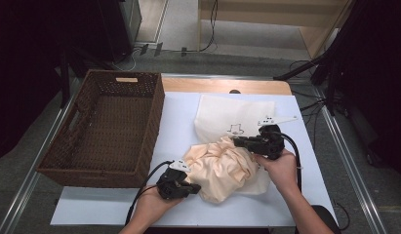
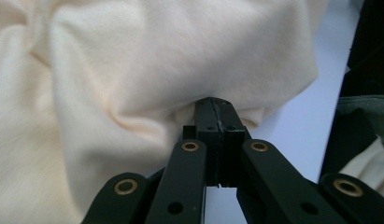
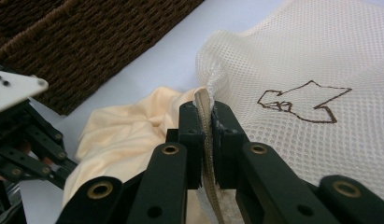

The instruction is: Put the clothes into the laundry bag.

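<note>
This looks like a lab or recording studio rather than a home. The table (image 1: pixel 173 214) is a plain work surface covered with a white sheet and framed by metal rails (image 1: pixel 27 187), and it stands on a grey floor where cables (image 1: pixel 210 29) run loose between black stands (image 1: pixel 330 68) and dark equipment at the edges. Black curtains (image 1: pixel 27 44) close off the sides, and behind the table there is bare plywood furniture (image 1: pixel 305 19), with nothing domestic around it.
</note>
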{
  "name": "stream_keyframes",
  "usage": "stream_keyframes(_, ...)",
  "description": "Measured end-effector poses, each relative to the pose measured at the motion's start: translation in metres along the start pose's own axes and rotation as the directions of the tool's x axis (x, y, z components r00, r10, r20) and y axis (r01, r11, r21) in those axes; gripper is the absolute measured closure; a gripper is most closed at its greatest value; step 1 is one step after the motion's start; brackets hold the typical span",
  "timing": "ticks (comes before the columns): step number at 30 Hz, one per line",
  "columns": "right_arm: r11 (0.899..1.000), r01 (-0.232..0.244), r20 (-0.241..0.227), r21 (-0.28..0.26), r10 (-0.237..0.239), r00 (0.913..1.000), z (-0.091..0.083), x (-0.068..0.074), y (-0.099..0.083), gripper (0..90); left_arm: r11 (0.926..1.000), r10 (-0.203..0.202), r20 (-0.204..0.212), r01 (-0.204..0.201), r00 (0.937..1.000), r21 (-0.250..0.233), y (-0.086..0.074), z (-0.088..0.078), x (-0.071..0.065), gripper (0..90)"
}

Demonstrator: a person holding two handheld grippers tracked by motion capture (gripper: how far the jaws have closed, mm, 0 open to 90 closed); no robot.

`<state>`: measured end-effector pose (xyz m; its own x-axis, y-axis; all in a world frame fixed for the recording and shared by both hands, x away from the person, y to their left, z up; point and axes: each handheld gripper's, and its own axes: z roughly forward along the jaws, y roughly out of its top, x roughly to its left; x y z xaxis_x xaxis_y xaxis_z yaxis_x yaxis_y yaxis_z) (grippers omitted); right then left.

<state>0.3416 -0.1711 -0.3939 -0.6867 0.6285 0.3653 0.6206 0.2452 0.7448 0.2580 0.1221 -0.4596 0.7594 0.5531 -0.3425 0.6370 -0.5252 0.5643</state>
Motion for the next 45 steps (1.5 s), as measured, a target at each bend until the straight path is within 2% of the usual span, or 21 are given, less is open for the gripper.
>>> stream_keyframes(2,1.000,0.003,0.007,0.006,-0.003,1.0000,0.000,0.000,0.000,84.6,0.9998,0.020,0.001,-0.020,0.9998,-0.003,0.003,0.008,-0.002,90.0)
stream_keyframes(6,1.000,0.016,0.025,0.015,-0.016,0.9996,0.000,0.002,-0.002,84.6,0.9991,0.037,0.008,-0.037,0.9993,-0.019,0.011,0.019,-0.008,90.0)
stream_keyframes(13,1.000,0.019,0.035,0.017,-0.020,0.9992,-0.003,0.007,-0.005,84.6,0.9954,0.058,-0.001,-0.058,0.9983,-0.077,0.028,0.024,-0.013,90.0)
stream_keyframes(16,1.000,0.005,0.023,0.010,-0.005,0.9997,-0.005,0.007,-0.006,84.8,0.9909,0.061,-0.005,-0.061,0.9981,-0.120,0.036,0.021,-0.016,90.0)
stream_keyframes(20,1.000,-0.008,0.008,0.008,0.008,0.9999,-0.006,0.008,-0.006,85.2,0.9861,0.082,-0.006,-0.082,0.9966,-0.145,0.046,0.018,-0.019,90.0)
stream_keyframes(25,1.000,0.011,-0.010,0.010,-0.011,0.9999,-0.004,0.018,-0.005,85.3,0.9798,0.086,-0.014,-0.087,0.9962,-0.180,0.051,0.005,-0.023,90.0)
stream_keyframes(28,1.000,-0.004,-0.060,-0.012,0.003,0.9982,-0.006,0.024,-0.002,85.3,0.9741,0.095,-0.040,-0.101,0.9946,-0.202,0.053,-0.006,-0.028,90.0)
stream_keyframes(29,1.000,-0.011,-0.071,-0.017,0.009,0.9974,-0.008,0.026,-0.001,85.3,0.9728,0.093,-0.036,-0.099,0.9950,-0.209,0.054,-0.010,-0.030,90.0)
stream_keyframes(30,1.000,-0.013,-0.079,-0.027,0.010,0.9969,-0.010,0.028,0.000,85.3,0.9743,0.093,-0.035,-0.098,0.9951,-0.203,0.055,-0.012,-0.030,90.0)
stream_keyframes(33,0.999,0.002,-0.061,-0.034,-0.004,0.9981,-0.014,0.031,0.002,85.3,0.9718,0.098,-0.038,-0.103,0.9945,-0.212,0.062,-0.016,-0.033,90.0)
stream_keyframes(37,1.000,-0.017,-0.026,-0.020,0.017,0.9995,-0.014,0.024,0.001,85.3,0.9748,0.098,-0.036,-0.104,0.9945,-0.197,0.080,-0.011,-0.033,90.0)
stream_keyframes(39,0.999,-0.033,-0.006,-0.012,0.033,0.9994,-0.013,0.017,-0.001,85.3,0.9740,0.098,-0.026,-0.101,0.9949,-0.203,0.088,-0.009,-0.033,90.0)
stream_keyframes(40,0.999,-0.042,-0.001,-0.010,0.042,0.9991,-0.014,0.014,-0.001,85.3,0.9730,0.098,-0.020,-0.100,0.9950,-0.208,0.092,-0.007,-0.033,90.0)
stream_keyframes(45,0.996,-0.090,0.003,-0.023,0.090,0.9959,-0.017,-0.001,-0.004,85.5,0.9786,0.109,-0.023,-0.111,0.9938,-0.173,0.112,0.005,-0.033,90.0)
